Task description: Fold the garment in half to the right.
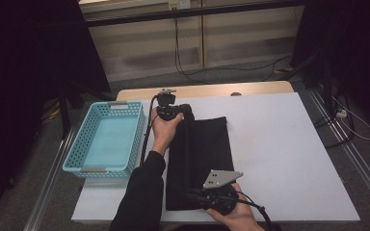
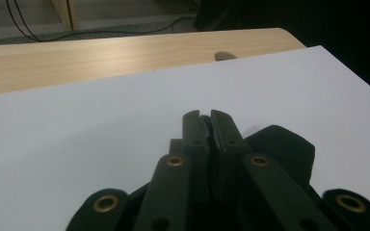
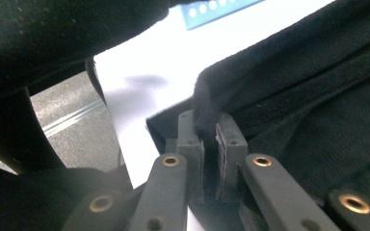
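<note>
Black cloth (image 1: 200,161), lying lengthwise at the centre of the white surface (image 1: 279,144), folded along its left side, pinched at both ends. No brand, label or writing readable anywhere. Near edge of the cloth, at 6 o'clock, gathered into a ridge and clamped between the closed jaws of the right hand-held gripper (image 3: 213,130), seen in the right gripper view. Far corner, at 12 o'clock, caught by the left hand-held gripper (image 2: 206,126), jaws nearly together on dark fabric. Left hand (image 1: 165,129) reaching forward, forearm in a dark sleeve (image 1: 142,192) stretched out. Right hand (image 1: 236,216) low at the near edge, palm around the body. At 9 o'clock, turquoise basket (image 1: 77,154).
</note>
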Demonstrator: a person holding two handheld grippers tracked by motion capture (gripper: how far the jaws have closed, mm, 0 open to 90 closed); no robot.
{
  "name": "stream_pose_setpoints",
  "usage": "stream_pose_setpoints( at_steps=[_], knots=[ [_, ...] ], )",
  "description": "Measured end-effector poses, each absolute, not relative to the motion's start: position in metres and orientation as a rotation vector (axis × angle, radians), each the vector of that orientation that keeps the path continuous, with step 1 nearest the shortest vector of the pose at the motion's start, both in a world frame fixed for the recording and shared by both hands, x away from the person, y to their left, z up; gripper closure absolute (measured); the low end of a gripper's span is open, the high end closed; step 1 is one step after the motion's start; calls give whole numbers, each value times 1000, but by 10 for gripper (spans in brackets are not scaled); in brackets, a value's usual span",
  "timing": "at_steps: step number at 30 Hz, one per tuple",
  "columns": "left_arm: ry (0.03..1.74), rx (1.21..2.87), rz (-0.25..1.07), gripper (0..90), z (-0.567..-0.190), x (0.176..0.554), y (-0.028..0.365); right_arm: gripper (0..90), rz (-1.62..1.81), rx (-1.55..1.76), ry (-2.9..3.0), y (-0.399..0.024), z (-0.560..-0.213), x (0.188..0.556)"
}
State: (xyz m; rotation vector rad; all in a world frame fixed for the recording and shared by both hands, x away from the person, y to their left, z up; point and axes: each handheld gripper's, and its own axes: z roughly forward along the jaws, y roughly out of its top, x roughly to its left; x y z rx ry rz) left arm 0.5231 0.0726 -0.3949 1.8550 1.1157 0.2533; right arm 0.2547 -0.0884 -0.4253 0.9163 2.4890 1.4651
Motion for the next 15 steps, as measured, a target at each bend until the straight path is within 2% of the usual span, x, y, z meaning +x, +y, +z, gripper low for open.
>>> stream_pose_setpoints(
  at_steps=[9,15],
  knots=[
    [1116,1862,229,859,-407,525,63,827,1386,932,2503,-99,-436,254],
    [1120,1863,221,859,-414,526,57,773,1339,966,2486,-111,-440,255]
  ],
)
